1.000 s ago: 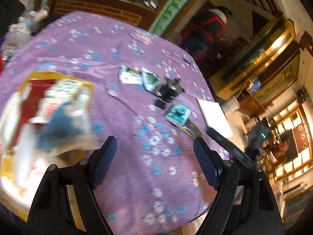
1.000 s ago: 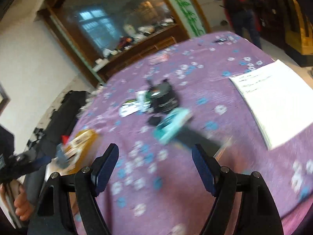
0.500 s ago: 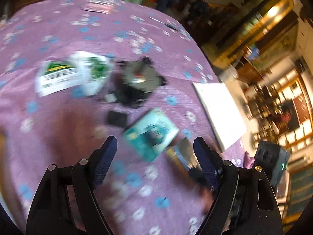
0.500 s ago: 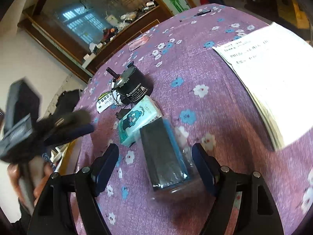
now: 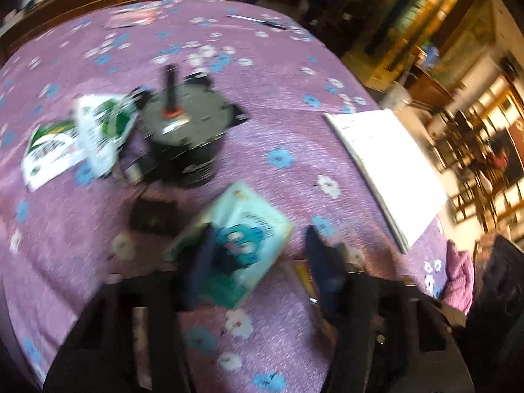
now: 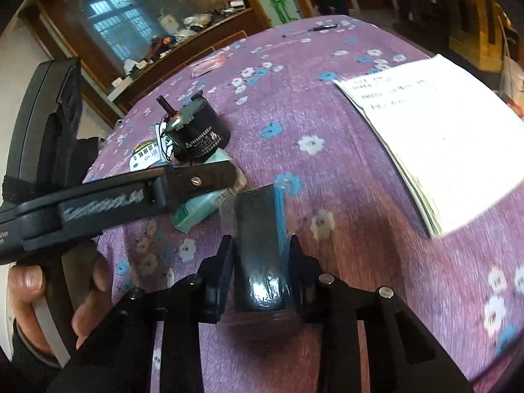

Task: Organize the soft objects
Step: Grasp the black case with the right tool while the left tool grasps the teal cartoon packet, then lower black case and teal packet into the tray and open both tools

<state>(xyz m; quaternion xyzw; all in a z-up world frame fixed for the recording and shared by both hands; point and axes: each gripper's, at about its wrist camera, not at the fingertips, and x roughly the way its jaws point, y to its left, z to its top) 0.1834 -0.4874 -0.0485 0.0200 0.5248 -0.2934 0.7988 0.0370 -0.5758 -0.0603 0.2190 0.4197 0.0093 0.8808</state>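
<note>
A teal tissue pack with a cartoon face [image 5: 235,242] lies on the purple flowered tablecloth [image 5: 268,104]. My left gripper [image 5: 258,255] is over it with its jaws partly closed, one finger on the pack; the view is blurred. The left gripper also shows in the right wrist view [image 6: 196,180], above the pack [image 6: 199,204]. My right gripper [image 6: 260,255] is shut on a dark sponge in clear wrap with a blue edge [image 6: 262,245].
A black motor with a shaft [image 5: 183,134] [image 6: 196,134] stands behind the pack, beside green-and-white packets [image 5: 78,137]. A white notebook [image 5: 389,167] [image 6: 442,134] lies to the right. A small black block [image 5: 150,217] and a pen [image 5: 258,21] lie on the cloth.
My left gripper has come down onto the tissue pack and its jaws have narrowed. My right gripper has closed on the wrapped sponge.
</note>
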